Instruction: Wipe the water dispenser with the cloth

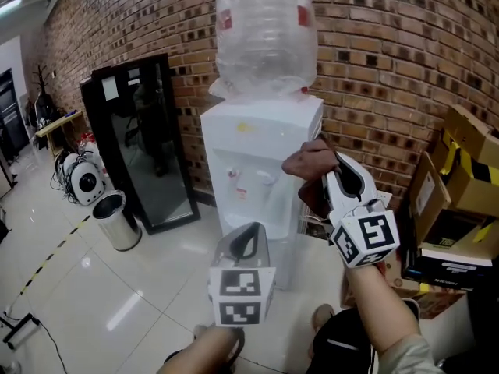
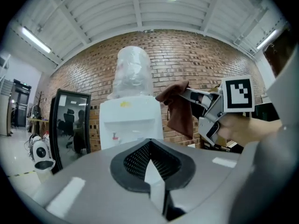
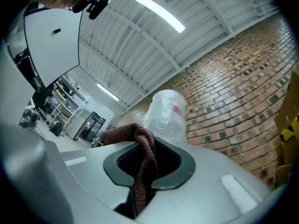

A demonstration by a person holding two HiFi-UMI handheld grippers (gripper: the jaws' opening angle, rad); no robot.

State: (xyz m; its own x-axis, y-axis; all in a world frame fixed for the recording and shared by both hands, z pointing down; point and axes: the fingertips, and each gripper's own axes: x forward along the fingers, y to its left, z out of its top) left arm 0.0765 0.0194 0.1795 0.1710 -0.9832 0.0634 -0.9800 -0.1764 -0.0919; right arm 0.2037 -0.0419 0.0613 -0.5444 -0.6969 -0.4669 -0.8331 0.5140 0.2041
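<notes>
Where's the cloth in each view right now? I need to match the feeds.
Head view: cloth right of centre, by the white dispenser's top right corner, clamped in the right gripper.
Left gripper view: cloth right of centre, hanging beside the dispenser's upper right side.
Right gripper view: cloth bottom centre, pinched between the jaws.
Shared landmark: the clear water bottle atop the dispenser, in all three.

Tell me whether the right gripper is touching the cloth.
Touching. The right gripper view shows the cloth clamped between the closed jaws of the right gripper.
</notes>
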